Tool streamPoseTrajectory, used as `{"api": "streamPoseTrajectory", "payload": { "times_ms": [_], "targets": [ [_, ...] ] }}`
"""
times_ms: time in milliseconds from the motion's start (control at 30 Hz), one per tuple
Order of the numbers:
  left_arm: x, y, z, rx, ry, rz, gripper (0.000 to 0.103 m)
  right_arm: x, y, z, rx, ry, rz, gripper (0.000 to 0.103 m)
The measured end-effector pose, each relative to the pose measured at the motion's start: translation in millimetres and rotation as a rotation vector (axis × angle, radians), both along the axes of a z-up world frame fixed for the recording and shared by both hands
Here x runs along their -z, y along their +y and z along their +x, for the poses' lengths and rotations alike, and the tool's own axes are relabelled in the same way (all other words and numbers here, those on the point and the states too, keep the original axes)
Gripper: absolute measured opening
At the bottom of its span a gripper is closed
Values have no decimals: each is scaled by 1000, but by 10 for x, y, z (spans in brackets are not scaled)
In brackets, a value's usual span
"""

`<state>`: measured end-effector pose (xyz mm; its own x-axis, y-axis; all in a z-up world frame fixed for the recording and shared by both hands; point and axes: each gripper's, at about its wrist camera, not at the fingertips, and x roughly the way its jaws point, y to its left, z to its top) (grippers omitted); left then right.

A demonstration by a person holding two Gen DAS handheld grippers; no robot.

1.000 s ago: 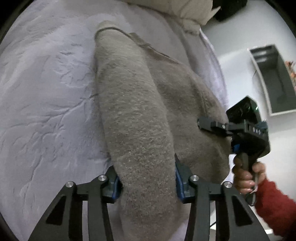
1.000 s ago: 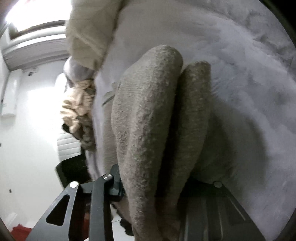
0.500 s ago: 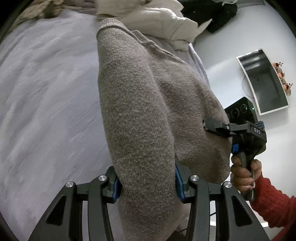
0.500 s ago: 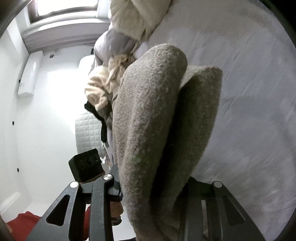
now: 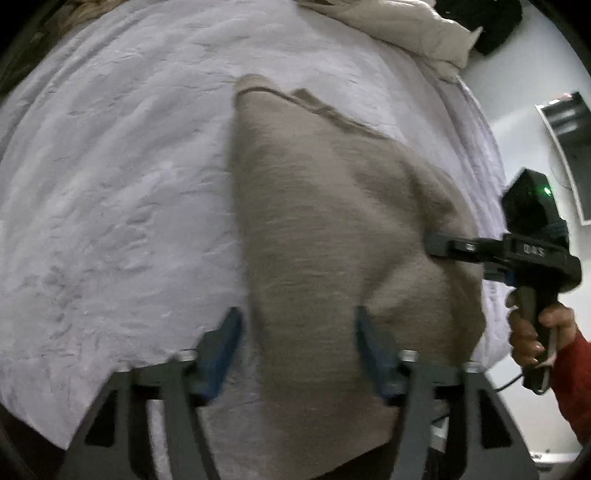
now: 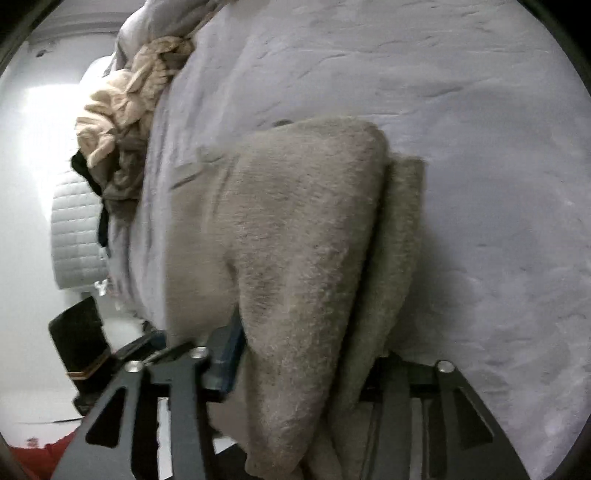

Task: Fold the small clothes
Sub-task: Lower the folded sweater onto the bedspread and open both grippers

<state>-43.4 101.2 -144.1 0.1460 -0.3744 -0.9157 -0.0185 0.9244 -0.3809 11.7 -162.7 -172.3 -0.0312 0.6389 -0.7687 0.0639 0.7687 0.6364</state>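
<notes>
A grey-brown knit sweater (image 5: 314,221) lies folded lengthwise on the pale lilac bedspread (image 5: 110,184). My left gripper (image 5: 299,339) straddles its near end with the jaws spread wide; a strip of bedspread shows between the left pad and the knit. In the left wrist view the right gripper (image 5: 436,245) pinches the sweater's right edge, held by a hand (image 5: 532,332) in a red sleeve. In the right wrist view the sweater (image 6: 295,240) drapes thickly between the right gripper's (image 6: 306,362) fingers, hiding the right finger.
A cream duvet (image 5: 406,29) and a black garment (image 5: 495,26) sit at the bed's far corner. A heap of beige knitwear (image 6: 125,103) lies at the bed's edge. A white floor with a grey tray (image 5: 569,140) borders the bed. A quilted white seat (image 6: 74,236) stands nearby.
The sweater has come down from hanging in the air onto the bedspread. The left jaws have spread apart slightly. Both grippers have dropped toward the bed.
</notes>
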Motion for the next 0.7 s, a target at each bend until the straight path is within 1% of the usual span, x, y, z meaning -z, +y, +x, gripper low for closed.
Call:
{"api": "streamPoseTrajectory", "payload": {
  "times_ms": [67, 200, 267, 300, 367, 400, 467, 500, 533, 567, 600, 633, 700],
  "targets": [
    [-36, 55, -45, 7, -16, 15, 72, -61, -97, -67, 11, -22, -50, 59],
    [-145, 218, -191, -10, -28, 46, 72, -252, -310, -196, 59, -42, -157, 59],
    [-185, 204, -242, -14, -33, 77, 72, -389, -331, -242, 90, -57, -176, 59],
    [-207, 198, -255, -10, -36, 97, 72, -438, -387, -275, 101, -63, -175, 57],
    [-255, 151, -242, -7, -43, 132, 72, -502, -454, -363, 123, -70, -122, 51],
    [-284, -48, -153, -8, -46, 142, 72, -511, -452, -393, 131, -65, -93, 51],
    [-315, -103, -123, -6, -57, 149, 73, -461, -416, -438, 143, -37, -32, 50],
    [-332, -157, -115, -3, -56, 154, 81, -404, -341, -428, 143, -20, -32, 38],
    [-334, -222, -74, -1, -57, 164, 89, -338, -308, -415, 140, -3, -44, 23],
    [-366, -248, -67, 1, -76, 181, 89, -306, -270, -390, 137, 5, -75, 14],
    [-405, -331, -2, 2, -88, 197, 89, -340, -229, -370, 126, -14, -99, 8],
    [-449, -315, -29, 7, -103, 211, 89, -461, -181, -354, 95, -73, -124, 8],
    [-500, -341, -41, 5, -124, 225, 89, -627, -112, -364, 38, -143, -195, 7]
  ]
}}
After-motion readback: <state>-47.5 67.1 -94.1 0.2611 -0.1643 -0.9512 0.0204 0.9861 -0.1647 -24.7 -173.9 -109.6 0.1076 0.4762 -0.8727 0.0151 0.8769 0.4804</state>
